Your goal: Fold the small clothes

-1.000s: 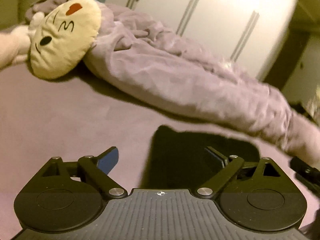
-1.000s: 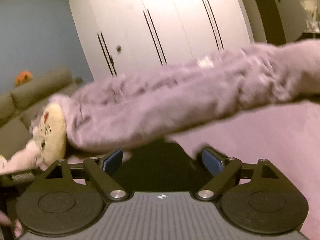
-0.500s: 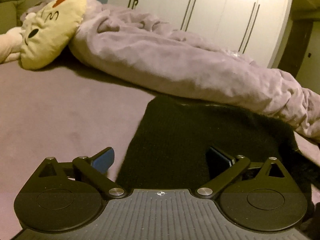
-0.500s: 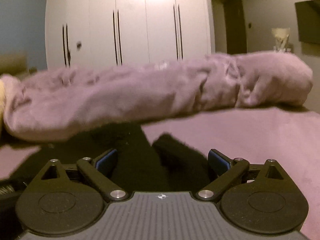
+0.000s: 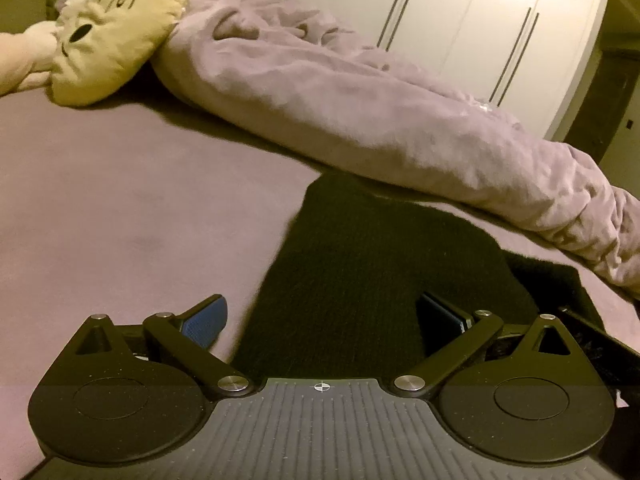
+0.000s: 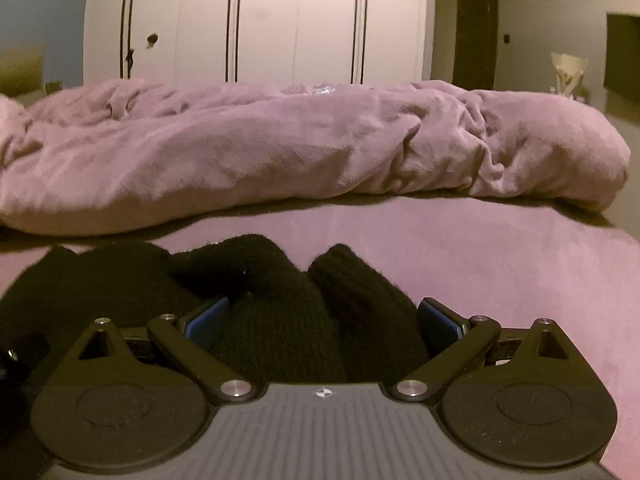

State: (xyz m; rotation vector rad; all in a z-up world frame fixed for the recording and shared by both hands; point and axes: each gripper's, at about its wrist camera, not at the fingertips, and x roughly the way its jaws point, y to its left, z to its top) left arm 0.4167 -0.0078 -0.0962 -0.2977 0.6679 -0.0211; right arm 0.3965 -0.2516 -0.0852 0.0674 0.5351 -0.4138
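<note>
One mauve bed (image 5: 120, 184) carries a rumpled blanket (image 6: 304, 148) and, in front of it, a black knit garment (image 5: 360, 264). Both left tongs (image 5: 322, 314) and right tongs (image 6: 324, 318) gape wide over it, gripping nothing.

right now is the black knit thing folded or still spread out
Spread, not folded. The black knit garment lies mostly flat on the purple bed; its end is bunched between the open right gripper.
</note>
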